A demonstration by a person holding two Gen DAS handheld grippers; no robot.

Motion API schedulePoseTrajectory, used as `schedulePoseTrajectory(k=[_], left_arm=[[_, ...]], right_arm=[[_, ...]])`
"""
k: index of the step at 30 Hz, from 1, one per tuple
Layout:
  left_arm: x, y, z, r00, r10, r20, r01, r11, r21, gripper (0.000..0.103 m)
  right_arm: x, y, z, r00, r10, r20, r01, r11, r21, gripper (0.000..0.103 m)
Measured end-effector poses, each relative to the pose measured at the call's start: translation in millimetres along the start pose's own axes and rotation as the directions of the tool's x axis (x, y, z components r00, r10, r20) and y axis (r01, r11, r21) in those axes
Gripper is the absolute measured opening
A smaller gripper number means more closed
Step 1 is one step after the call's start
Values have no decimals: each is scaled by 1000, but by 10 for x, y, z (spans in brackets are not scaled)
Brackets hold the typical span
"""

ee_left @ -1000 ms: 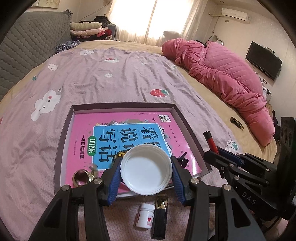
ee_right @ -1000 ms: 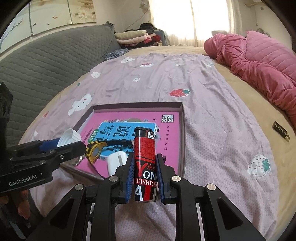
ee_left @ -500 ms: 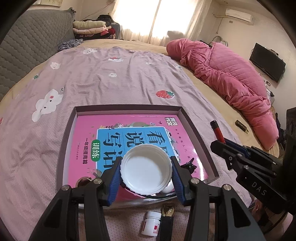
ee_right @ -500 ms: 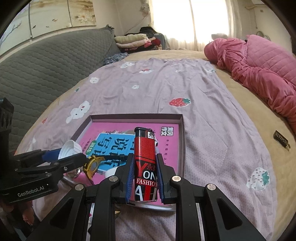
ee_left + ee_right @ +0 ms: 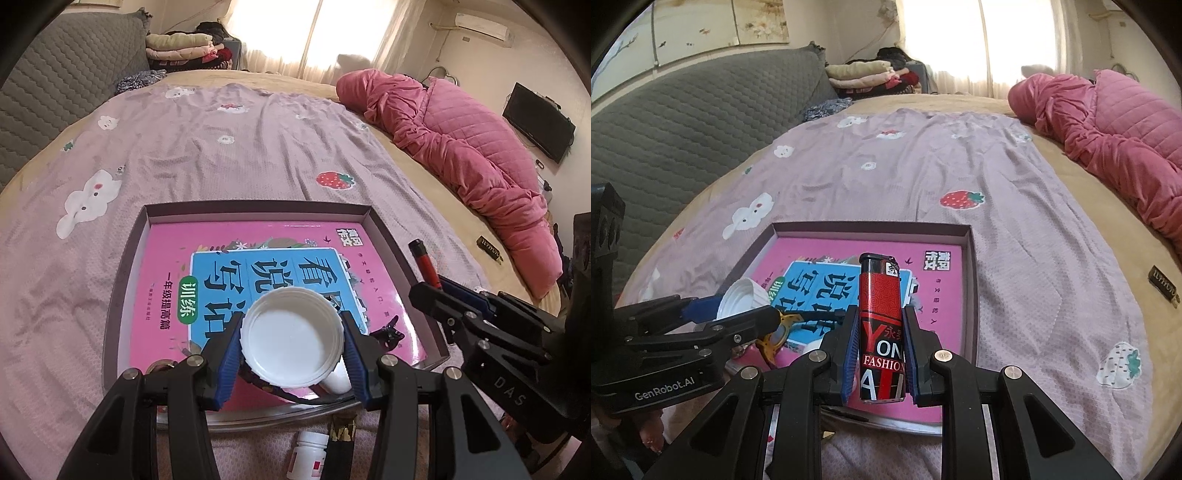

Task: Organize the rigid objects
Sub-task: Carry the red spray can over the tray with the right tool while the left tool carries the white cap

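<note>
With both loads carried further forward than a second ago, the shallow box (image 5: 384, 236) now sits closer under the tools, its far wall nearer mid-frame in both wrist views. Left gripper (image 5: 291, 354): clamped on a white plastic lid (image 5: 291, 349), open side facing the camera, blue pads on its rim either side. It hangs over the near part of the pink book (image 5: 221, 258) lying in the box. Just behind and below the lid: a black hair clip (image 5: 389, 332), part of a white object, and a brass ring at lower left. Nearer than the box edge, below the tool: small white pill bottle (image 5: 308, 454), dark gold-capped tube (image 5: 341, 435).

Right gripper (image 5: 881, 349): closed on a red lighter (image 5: 881, 325), upright, over the box's near right side.

Judgement: approach is nearly done; both items look ready to be lowered and released into the box. Bottle and tube not yet collected.
</note>
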State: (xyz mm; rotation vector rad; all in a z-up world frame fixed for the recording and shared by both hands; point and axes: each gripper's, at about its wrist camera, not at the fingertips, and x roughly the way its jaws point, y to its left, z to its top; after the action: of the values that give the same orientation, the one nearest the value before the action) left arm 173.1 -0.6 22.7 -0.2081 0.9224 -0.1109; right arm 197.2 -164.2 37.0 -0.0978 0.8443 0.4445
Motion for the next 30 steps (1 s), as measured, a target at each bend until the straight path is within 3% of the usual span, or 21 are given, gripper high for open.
schedulePoseTrajectory(k=[19, 23, 30], left_arm=[[183, -46, -38, 999, 0, -37, 0, 1000, 21, 50], [126, -126, -34, 999, -28, -20, 29, 999, 34, 50], [228, -216, -28, 998, -32, -55, 36, 997, 67, 50]], right_arm=[[273, -63, -178, 998, 5, -68, -4, 1000, 15, 23], [287, -41, -205, 997, 12, -74, -12, 1000, 8, 22], [302, 6, -248, 996, 12, -85, -14, 1000, -24, 22]])
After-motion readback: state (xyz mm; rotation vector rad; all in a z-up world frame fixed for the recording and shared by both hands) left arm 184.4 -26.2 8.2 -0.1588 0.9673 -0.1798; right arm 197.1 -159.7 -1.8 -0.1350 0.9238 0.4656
